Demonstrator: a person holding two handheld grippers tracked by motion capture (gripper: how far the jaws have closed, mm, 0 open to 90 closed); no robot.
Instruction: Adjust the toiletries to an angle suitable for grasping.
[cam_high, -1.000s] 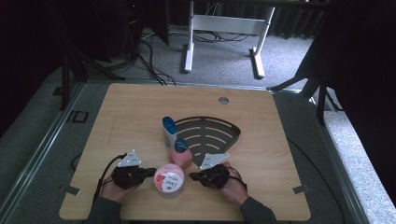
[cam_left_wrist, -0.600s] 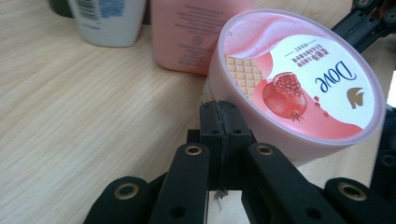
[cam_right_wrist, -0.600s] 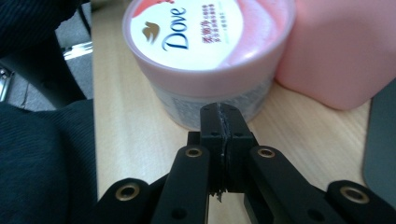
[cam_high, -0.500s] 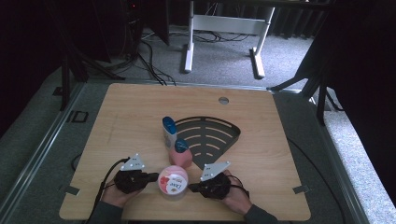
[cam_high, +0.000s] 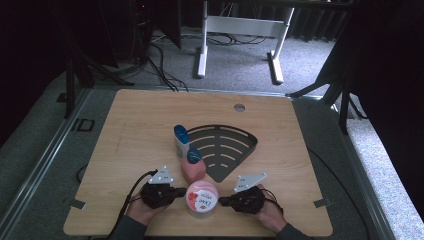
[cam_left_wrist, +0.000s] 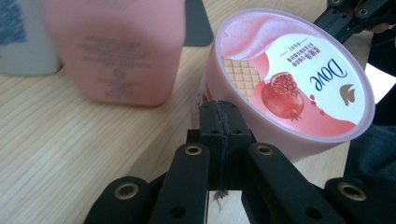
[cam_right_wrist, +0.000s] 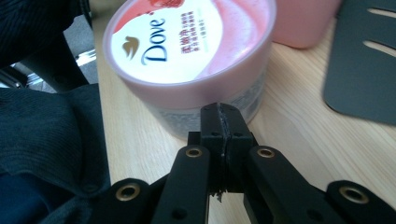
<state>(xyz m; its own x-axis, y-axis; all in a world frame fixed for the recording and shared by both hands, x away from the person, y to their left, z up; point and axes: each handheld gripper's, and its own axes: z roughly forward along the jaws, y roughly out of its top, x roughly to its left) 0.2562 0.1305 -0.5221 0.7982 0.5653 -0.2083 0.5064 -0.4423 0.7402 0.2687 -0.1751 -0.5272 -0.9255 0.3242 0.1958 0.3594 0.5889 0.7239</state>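
A pink Dove tub (cam_high: 201, 198) stands near the table's front edge, its lid (cam_left_wrist: 289, 88) printed with a pomegranate. My left gripper (cam_high: 183, 191) sits just left of it, jaws shut on nothing, the tips (cam_left_wrist: 219, 109) against the tub's side wall. On the tub's right my right gripper (cam_high: 223, 201) is shut too, its closed tips (cam_right_wrist: 219, 112) at the tub's lower wall (cam_right_wrist: 187, 46). The tub sits squeezed between the two closed grippers. The right gripper (cam_left_wrist: 345, 18) also shows beyond the tub in the left gripper view.
A pink bottle (cam_high: 192, 166) stands just behind the tub, with a white blue-capped bottle (cam_high: 181, 141) behind it. A black fan-shaped slotted rack (cam_high: 222, 150) lies flat at the table's centre. A dark sleeve (cam_right_wrist: 46, 140) fills the left of the right gripper view.
Both hands have slid to the right and slightly toward the front edge, and the tub between them has moved the same way. Both grippers stayed shut.
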